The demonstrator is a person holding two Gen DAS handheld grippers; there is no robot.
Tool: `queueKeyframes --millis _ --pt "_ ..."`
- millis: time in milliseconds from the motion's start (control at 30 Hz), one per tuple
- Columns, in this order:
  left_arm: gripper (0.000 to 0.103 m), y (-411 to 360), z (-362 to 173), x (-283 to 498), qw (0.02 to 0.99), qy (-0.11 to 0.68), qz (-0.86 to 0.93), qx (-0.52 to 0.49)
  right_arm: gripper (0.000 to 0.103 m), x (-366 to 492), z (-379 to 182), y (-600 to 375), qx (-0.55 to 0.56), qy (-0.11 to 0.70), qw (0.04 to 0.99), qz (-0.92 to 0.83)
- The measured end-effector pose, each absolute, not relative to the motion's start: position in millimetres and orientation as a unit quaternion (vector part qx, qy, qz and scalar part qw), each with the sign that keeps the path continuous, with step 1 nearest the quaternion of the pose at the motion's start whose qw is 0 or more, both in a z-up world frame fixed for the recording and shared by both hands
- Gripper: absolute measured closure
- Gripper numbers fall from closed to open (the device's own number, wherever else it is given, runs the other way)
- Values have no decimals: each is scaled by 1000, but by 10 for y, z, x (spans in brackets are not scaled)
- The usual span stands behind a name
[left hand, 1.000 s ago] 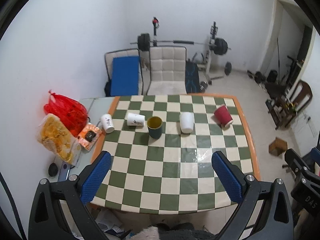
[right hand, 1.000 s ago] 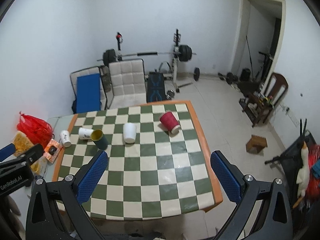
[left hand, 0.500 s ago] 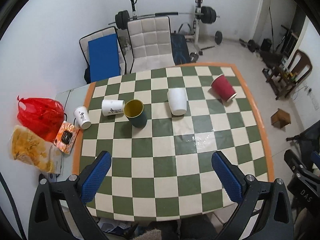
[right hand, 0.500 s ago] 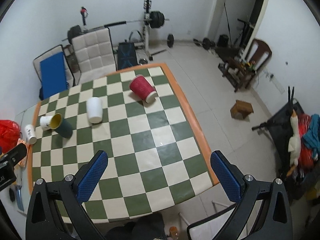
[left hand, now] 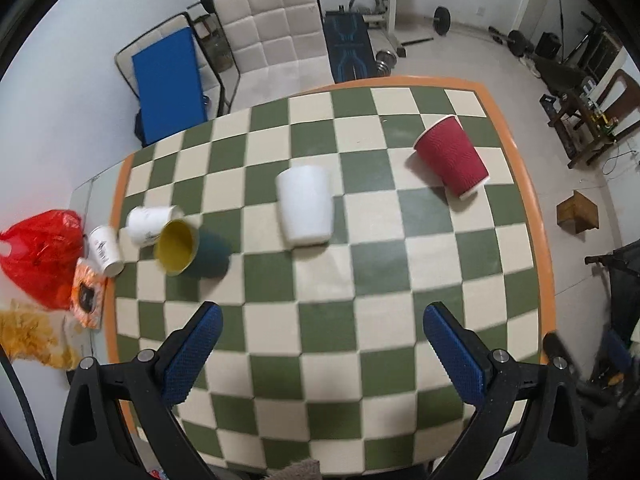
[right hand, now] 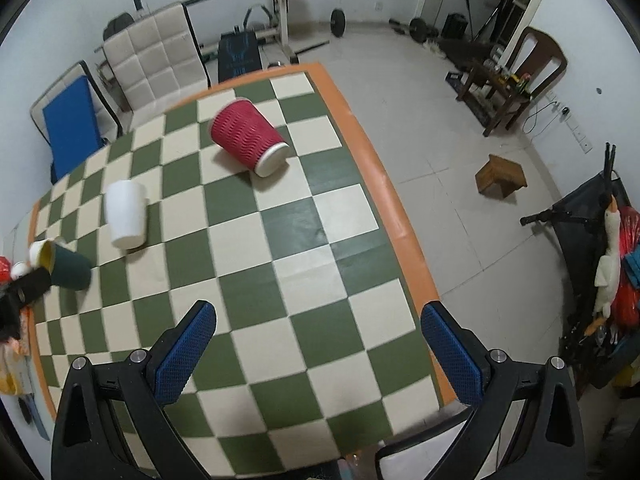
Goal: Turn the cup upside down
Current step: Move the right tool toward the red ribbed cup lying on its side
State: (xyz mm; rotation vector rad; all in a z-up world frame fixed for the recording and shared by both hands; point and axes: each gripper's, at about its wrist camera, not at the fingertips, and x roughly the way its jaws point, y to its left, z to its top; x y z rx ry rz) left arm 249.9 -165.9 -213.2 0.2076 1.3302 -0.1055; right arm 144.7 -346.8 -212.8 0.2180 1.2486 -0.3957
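The left claw (left hand: 318, 334) hangs above the near half of the green-and-cream checkered counter (left hand: 400, 300), its blue-padded fingers (left hand: 192, 350) spread wide with nothing between them. The right claw (right hand: 318, 334) hovers over the same counter nearer its orange right edge, likewise spread wide and empty. Five cups sit toward the far side. The red ribbed paper cup (left hand: 452, 158) stands on its own near the right edge. The plain white cup (left hand: 306, 204) stands near the middle, well apart from the red one. Farther left, the dark teal cup with a yellow inside (left hand: 192, 246) is upright with its mouth open to the top, and a printed white cup (left hand: 150, 224) lies on its side just behind it, touching or nearly so. A second small printed white cup (left hand: 105, 250) rests at the counter's left edge. Beside that edge lie a red plastic bag (left hand: 40, 252), an orange packet (left hand: 87, 296) and a yellowish bag (left hand: 32, 338). Beyond the counter stand a cream quilted chair (left hand: 276, 36) and a blue-cushioned chair (left hand: 168, 80).
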Motion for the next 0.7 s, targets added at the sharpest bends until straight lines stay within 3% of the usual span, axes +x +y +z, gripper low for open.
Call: queueKeyframes --millis 400,700 --pt "0 -2605 -2821 3644 731 672 -72 95 0 2215 -3203 -3946 48 655 734 -176" --pt "0 -3007 -3403 4182 645 758 -96 -21 0 2431 -3640 -4203 61 686 703 -175"
